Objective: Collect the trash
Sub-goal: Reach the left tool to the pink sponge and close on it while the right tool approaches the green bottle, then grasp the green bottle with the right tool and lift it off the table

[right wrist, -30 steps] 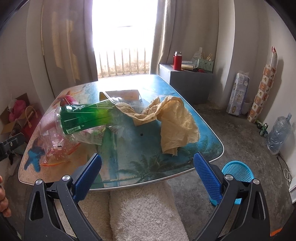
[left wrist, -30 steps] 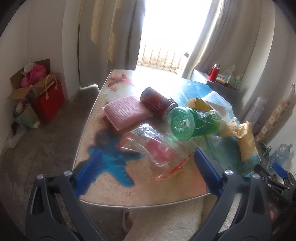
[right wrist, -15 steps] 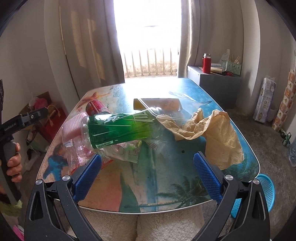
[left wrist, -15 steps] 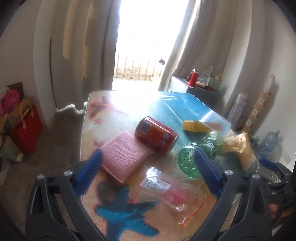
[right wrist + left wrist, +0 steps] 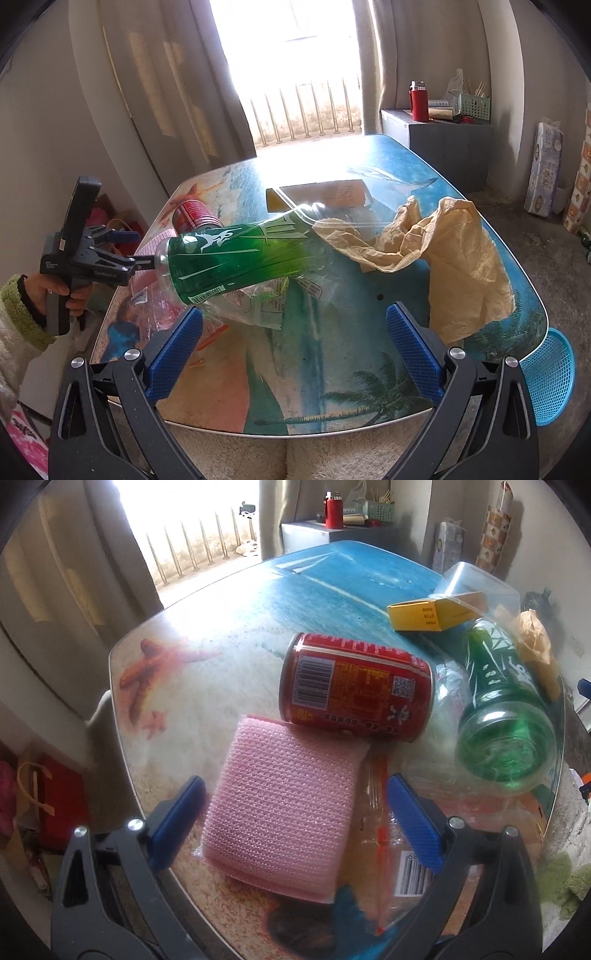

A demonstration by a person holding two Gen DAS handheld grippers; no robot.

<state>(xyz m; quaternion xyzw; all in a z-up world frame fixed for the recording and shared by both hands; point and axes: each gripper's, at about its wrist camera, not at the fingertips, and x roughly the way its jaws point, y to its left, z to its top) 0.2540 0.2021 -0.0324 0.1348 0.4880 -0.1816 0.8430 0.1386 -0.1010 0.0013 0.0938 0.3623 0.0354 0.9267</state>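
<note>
A glass tabletop (image 5: 221,686) printed with a beach scene carries scattered trash. In the left wrist view, the left gripper (image 5: 295,827) hangs low over the near corner, its blue-padded jaws wide apart with a pink knitted scouring pad (image 5: 284,808) lying flat between them, touched by neither. Half a second ago the pad sat further ahead; the left gripper has come forward and down, so the pad now fills the gap between the jaws.

Just beyond the pad, touching its far edge, a red drink can (image 5: 354,686) lies on its side. To the right of the can lies a green plastic bottle (image 5: 506,720), base toward the camera. Behind it are a flat yellow cardboard box (image 5: 424,614) and a clear plastic container (image 5: 476,583). A clear plastic wrapper with a barcode label (image 5: 406,871) lies under the right jaw.

In the right wrist view, the right gripper (image 5: 295,347) hovers above the near tabletop edge, jaws wide apart and holding nothing, much as before. Ahead lie the green bottle (image 5: 240,258) and a crumpled tan paper bag (image 5: 458,258). A blue mesh basket (image 5: 554,376) stands on the floor beside the table's right corner. At left, a hand in a fuzzy sleeve (image 5: 62,295) grips the left gripper's handle.
</note>
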